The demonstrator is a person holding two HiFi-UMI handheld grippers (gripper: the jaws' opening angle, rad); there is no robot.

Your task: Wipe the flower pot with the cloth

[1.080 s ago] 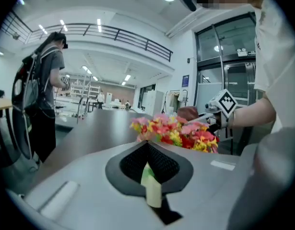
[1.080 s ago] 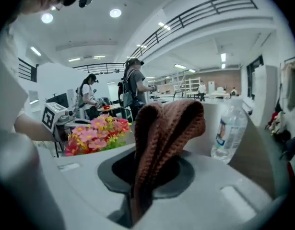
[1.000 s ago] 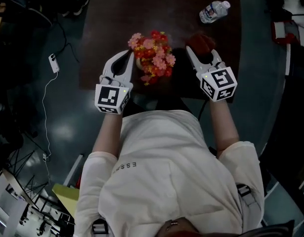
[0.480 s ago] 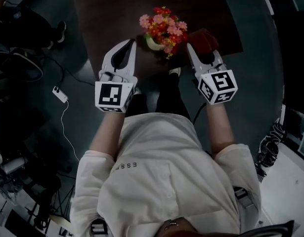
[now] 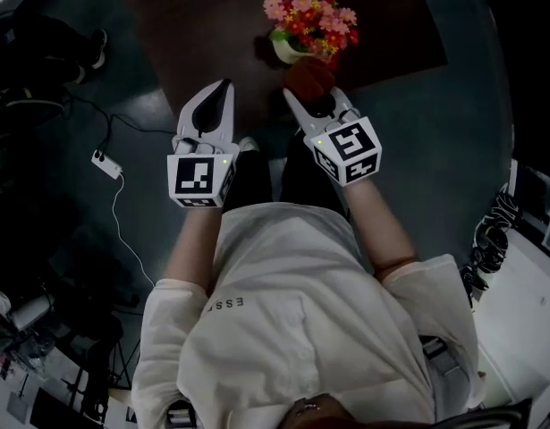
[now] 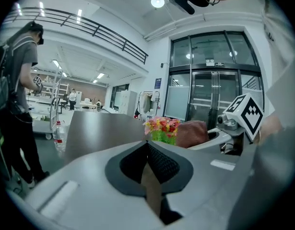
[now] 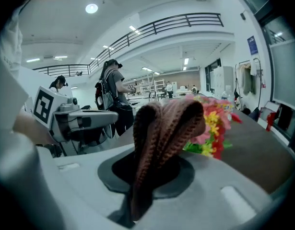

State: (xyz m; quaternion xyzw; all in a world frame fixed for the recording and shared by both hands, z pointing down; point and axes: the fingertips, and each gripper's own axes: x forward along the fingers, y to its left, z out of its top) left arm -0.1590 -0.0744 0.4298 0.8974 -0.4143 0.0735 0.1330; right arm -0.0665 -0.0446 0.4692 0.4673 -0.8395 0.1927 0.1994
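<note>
A big dark table fills the top of the head view, and the floor around it is dark too. The flower pot stands near the bottom edge of the table, in the upper middle of the picture. It is small and pale, with a bunch of pink, red and yellow flowers on top. The right gripper sits just below the pot and points up at it. Its jaws are squeezed tight on a brown knitted cloth, which sticks out of the tips in a folded lump. In the right gripper view the cloth fills the middle, and the flowers peek out right behind it. The left gripper is off to the left of the pot, over the table edge. Its jaws are pressed together with nothing in them, and it does not touch the pot. The cloth is picked up and is right next to the pot, so that part looks done. I cannot tell if the cloth touches the pot yet. The rubbing seems to be only starting, and most of the wiping looks left to do.
</note>
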